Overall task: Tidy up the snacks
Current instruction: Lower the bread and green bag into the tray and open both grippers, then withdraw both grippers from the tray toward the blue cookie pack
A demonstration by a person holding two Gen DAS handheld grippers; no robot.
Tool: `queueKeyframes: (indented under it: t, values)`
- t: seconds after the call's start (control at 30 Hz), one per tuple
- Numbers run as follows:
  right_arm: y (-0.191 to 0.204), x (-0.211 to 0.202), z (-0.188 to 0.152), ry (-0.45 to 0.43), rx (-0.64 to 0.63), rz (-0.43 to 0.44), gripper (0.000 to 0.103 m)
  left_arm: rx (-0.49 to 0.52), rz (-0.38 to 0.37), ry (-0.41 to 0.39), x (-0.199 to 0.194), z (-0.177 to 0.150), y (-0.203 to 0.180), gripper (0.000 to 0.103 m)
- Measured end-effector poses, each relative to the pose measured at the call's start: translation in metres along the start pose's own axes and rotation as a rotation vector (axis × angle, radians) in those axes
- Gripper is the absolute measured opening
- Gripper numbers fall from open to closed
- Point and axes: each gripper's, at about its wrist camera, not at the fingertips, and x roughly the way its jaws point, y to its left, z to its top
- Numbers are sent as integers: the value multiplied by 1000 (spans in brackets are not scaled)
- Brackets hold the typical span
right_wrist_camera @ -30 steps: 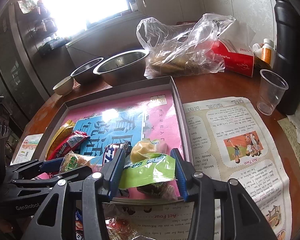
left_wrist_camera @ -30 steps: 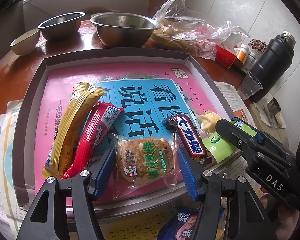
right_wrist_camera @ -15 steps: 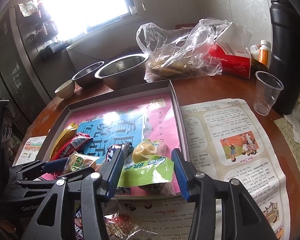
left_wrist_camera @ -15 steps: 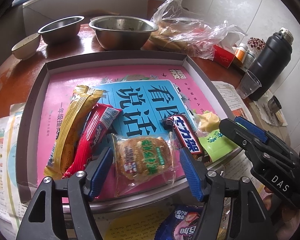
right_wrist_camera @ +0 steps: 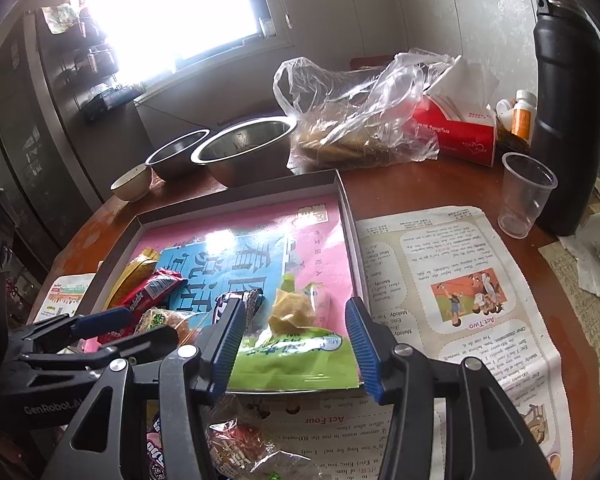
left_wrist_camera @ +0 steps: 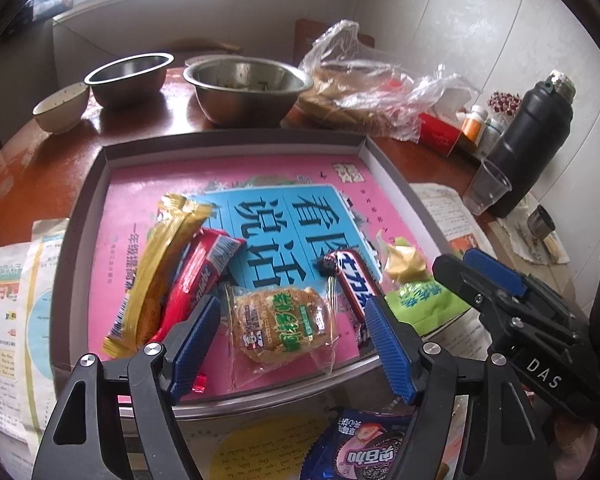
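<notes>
A grey tray [left_wrist_camera: 236, 138] lined with a pink and blue sheet holds a yellow wafer bar [left_wrist_camera: 160, 264], a red bar [left_wrist_camera: 196, 276], a clear-wrapped cake [left_wrist_camera: 280, 324], a dark chocolate bar [left_wrist_camera: 352, 280], a yellow packet [left_wrist_camera: 404, 260] and a green packet [right_wrist_camera: 292, 360]. My left gripper [left_wrist_camera: 292, 308] straddles the cake at the tray's near edge. Its jaws are opening and the pads stand clear of the wrapper. My right gripper [right_wrist_camera: 294, 308] straddles the green packet, which lies in the tray's near right corner. Its jaws are opening too.
A blue cookie pack [left_wrist_camera: 364, 452] and other wrapped snacks lie on newspaper [right_wrist_camera: 460, 280] in front of the tray. Behind the tray stand two steel bowls [left_wrist_camera: 248, 88], a small bowl [left_wrist_camera: 60, 108] and a plastic bag [right_wrist_camera: 360, 120]. A tissue box [right_wrist_camera: 456, 136], plastic cup [right_wrist_camera: 524, 196] and black flask [right_wrist_camera: 568, 120] are right.
Both pairs of jaws have spread wider. The cake and the green packet stay lying in the tray. Both views have tilted up slightly.
</notes>
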Motion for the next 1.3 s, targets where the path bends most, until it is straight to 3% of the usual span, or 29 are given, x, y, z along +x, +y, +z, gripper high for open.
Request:
queueKeyframes:
  t: [0.67,1.3]
  values:
    - [0,-26,0,-65,2,6,57,-20,52,-65,-32,-1,6,77]
    - [9,-57,-23,-73,-34,48,57,-17,95,-87,-65,-32,4,77]
